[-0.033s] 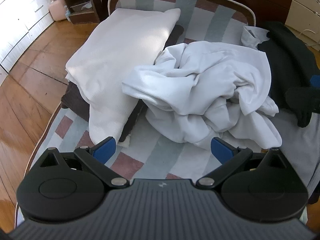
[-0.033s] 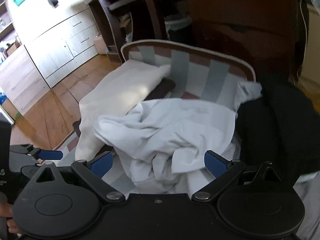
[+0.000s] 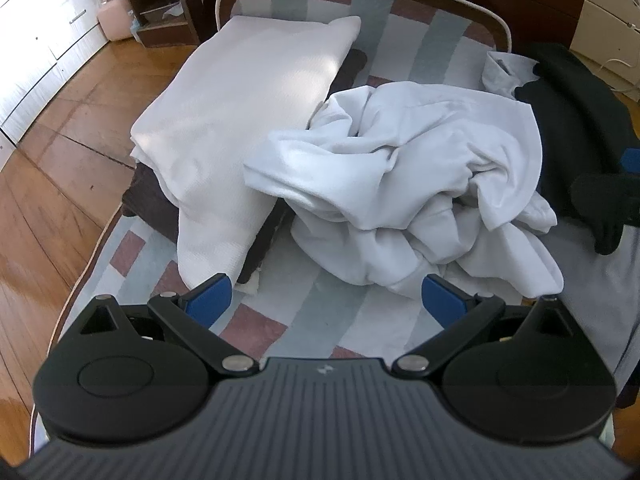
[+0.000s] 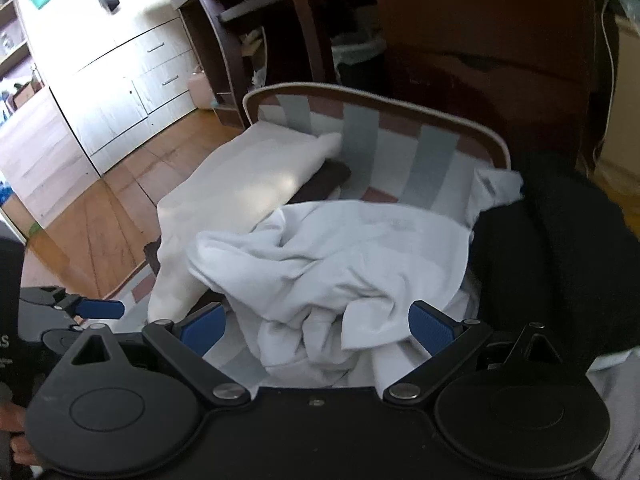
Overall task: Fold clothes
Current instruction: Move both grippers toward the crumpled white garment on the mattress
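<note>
Nothing differs from the earlier frames: the garments lie as before and both grippers stay where they were.

The left gripper (image 3: pixel 326 300) hangs over the near end of the striped bed cover (image 3: pixel 352 320), its blue-padded fingers (image 3: pixel 208 300) spread wide with nothing between them. The right gripper (image 4: pixel 316 326) is likewise spread wide; the crumpled white garment (image 4: pixel 332 268) lies under and just ahead of its fingers, but the pads do not press on it.

That crumpled white garment (image 3: pixel 404 184) sits in a heap in the middle of the cover. To its left lies a folded white cloth (image 3: pixel 240 120) on top of a dark brown folded piece (image 3: pixel 154 204). To its right a black garment (image 3: pixel 576 120) rests beside it, partly over a light grey garment (image 3: pixel 500 68). A wooden floor (image 3: pixel 60 160) runs along the left.
</note>
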Demonstrator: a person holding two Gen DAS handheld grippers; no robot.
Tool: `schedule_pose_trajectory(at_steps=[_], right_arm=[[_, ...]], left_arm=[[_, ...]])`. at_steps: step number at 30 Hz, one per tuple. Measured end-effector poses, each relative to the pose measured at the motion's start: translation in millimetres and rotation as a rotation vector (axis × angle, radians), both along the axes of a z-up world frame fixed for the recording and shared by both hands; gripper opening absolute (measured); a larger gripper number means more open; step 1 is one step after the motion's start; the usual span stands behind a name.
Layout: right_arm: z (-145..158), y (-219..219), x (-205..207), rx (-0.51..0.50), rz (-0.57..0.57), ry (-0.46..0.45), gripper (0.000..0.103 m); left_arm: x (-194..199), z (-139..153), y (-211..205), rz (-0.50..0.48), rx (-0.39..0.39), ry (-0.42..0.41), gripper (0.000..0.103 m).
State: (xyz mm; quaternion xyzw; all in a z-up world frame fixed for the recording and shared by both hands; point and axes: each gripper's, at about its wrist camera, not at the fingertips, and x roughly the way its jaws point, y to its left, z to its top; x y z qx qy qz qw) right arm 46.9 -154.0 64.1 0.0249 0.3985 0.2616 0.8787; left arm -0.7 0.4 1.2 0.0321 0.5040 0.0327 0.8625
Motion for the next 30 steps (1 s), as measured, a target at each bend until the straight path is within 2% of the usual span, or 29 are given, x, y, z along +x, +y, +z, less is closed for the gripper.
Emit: schedule_pose_trajectory(at_steps=[3,4,6,8,11,15,20,25,30], right_arm=[[-2.6,2.6,-10.4,0.026,-0.015,0.074,0.1],[-4.5,6.3,-23.7,0.043,-0.024,0.109,0.1],[-9.5,1.0,-21.0,0.096,-0.043,0.203,0.1],[-7.9,8.4,-20.4,0.085,-0.027,0.224,0.1],[-2.5,15.1,-30.8,0.05,0.013,0.157,0.1],[0.5,8.8,-11.3,0.011,0.034,0.077,0.1],[-2.9,-1.2,6.7,0.027,0.035,0.091,0.1],[-15.3,-13.1,32.5,0.111,0.069,0.172,0.1],[-11.2,-10.2,33.7,0.018,0.072,0.036,0.1]], left_arm=[[-2.5,1.9,1.1,-0.001,-0.015,-0.013,0.103],[-3.7,0.4,0.8,-0.001,-0.02,-0.015,0.103],[-1.4,-0.7,1.5,-0.001,-0.035,-0.002,0.103],[-0.4,-0.3,1.2,0.014,-0.059,-0.009,0.103],[2.0,3.4,5.7,0.033,-0.089,-0.012,0.103],[3.5,4.2,6.0,0.041,-0.089,-0.012,0.103],[2.8,5.3,3.9,0.034,-0.087,-0.015,0.103],[2.4,6.9,5.3,0.058,-0.098,-0.029,0.103],[4.9,5.7,8.4,0.076,-0.105,-0.022,0.103]])
